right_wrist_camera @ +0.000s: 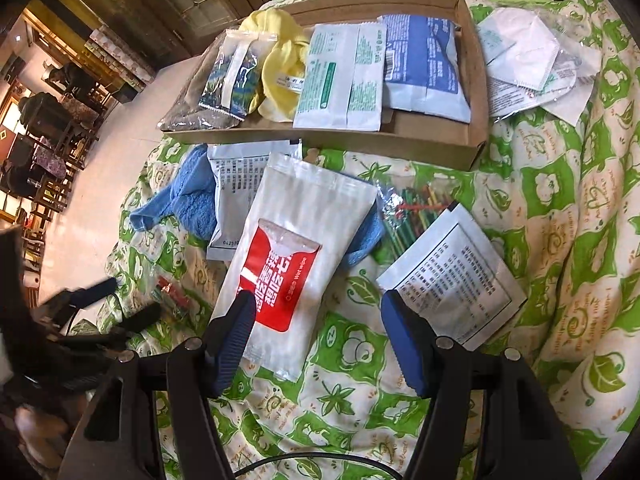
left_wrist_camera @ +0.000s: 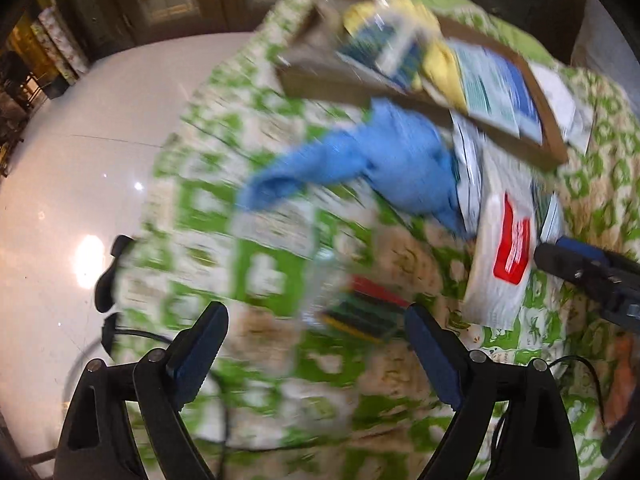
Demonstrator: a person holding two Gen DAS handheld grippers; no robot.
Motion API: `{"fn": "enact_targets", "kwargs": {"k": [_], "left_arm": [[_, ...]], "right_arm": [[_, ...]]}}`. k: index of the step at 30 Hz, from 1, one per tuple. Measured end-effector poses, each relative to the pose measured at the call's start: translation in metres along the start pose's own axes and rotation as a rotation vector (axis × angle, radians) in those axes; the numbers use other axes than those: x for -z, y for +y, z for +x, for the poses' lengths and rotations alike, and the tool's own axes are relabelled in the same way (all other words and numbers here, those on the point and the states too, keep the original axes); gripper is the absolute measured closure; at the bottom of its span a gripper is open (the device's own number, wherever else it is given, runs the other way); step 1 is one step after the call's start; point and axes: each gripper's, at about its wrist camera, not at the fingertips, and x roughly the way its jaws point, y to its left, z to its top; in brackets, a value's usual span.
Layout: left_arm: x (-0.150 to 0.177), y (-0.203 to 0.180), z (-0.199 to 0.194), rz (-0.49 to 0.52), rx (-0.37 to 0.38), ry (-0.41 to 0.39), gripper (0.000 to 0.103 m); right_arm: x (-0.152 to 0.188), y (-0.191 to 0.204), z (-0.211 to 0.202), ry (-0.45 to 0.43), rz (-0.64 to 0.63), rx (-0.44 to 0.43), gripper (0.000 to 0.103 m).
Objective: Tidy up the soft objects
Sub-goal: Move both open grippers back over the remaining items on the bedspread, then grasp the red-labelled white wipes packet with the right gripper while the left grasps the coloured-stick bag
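Note:
My right gripper [right_wrist_camera: 320,338] is open and points down at a white wet-wipe pack [right_wrist_camera: 292,264] with a red label lying on the green patterned quilt [right_wrist_camera: 560,208]. Its left pad overlaps the pack's lower edge, while the right pad stands apart over the quilt. A blue cloth [right_wrist_camera: 192,200] lies partly under the pack and a white sachet [right_wrist_camera: 240,184]. In the blurred left wrist view my left gripper [left_wrist_camera: 316,344] is open above a clear bag of coloured sticks [left_wrist_camera: 360,312]. The blue cloth [left_wrist_camera: 380,156] and the wet-wipe pack [left_wrist_camera: 504,256] lie beyond it.
A shallow cardboard box [right_wrist_camera: 360,140] at the back holds packets and a yellow cloth [right_wrist_camera: 280,68]. White masks [right_wrist_camera: 532,56] lie to its right. A second stick bag [right_wrist_camera: 408,216] and a printed sachet [right_wrist_camera: 452,276] lie right of the pack. The quilt's edge drops to a white floor [left_wrist_camera: 80,160].

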Motion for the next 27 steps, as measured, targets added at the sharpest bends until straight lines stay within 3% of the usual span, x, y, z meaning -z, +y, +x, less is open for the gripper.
{"fn": "enact_targets", "kwargs": {"k": [6, 11, 17, 18, 22, 27], "left_arm": [[0.0, -0.011, 0.012, 0.002, -0.025, 0.006, 0.011], [-0.002, 0.007, 0.009, -0.055, -0.018, 0.016, 0.011], [-0.007, 0.021, 0.015, -0.11, -0.007, 0.036, 0.011], [-0.009, 0.022, 0.017, -0.115, -0.002, 0.04, 0.011], [-0.016, 0.015, 0.026, -0.129, 0.013, 0.055, 0.011], [-0.024, 0.006, 0.03, -0.129, -0.008, 0.046, 0.011]], "right_arm": [[-0.002, 0.001, 0.008, 0.024, 0.057, -0.052, 0.039], [-0.009, 0.012, 0.018, 0.064, 0.131, -0.16, 0.039], [-0.014, 0.015, 0.04, 0.055, 0.165, -0.082, 0.04], [-0.013, 0.015, 0.042, 0.056, 0.16, -0.073, 0.047], [-0.009, 0.018, 0.037, 0.044, 0.108, -0.061, 0.058], [0.0, 0.021, 0.028, 0.027, 0.052, -0.03, 0.06]]}}
